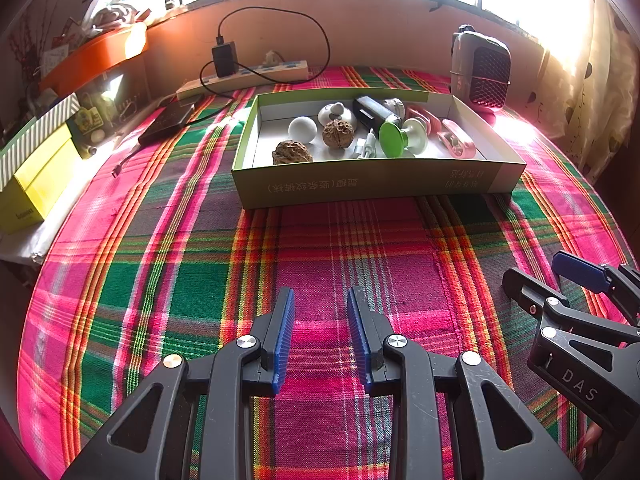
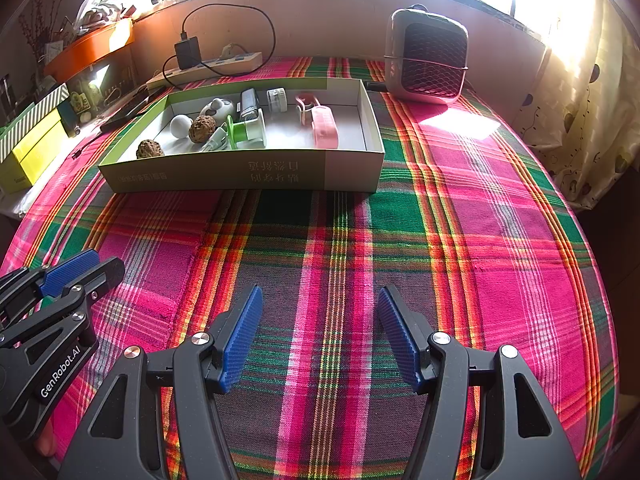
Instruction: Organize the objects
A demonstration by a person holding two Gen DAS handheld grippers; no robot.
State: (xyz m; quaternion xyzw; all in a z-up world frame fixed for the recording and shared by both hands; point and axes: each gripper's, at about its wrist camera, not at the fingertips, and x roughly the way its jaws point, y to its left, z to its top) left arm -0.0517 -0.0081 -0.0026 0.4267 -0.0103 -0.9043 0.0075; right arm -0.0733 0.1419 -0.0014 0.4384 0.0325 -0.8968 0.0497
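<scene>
Left wrist: left gripper (image 1: 321,338) spread and empty above bare plaid cloth (image 1: 160,240); box (image 1: 376,184) of walnuts and small items sits ahead. Right wrist: right gripper (image 2: 320,336) spread, empty; box near the counter's far edge.

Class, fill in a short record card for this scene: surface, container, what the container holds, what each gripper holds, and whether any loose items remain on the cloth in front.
Surface: plaid cloth
Container: shallow open box, near the far side of the cloth
Contents: two walnuts, white ball, green-capped piece, pink item, other small things
Left gripper: fingers apart, empty
Right gripper: fingers apart, empty
Loose items on cloth in front of box: none seen
</scene>
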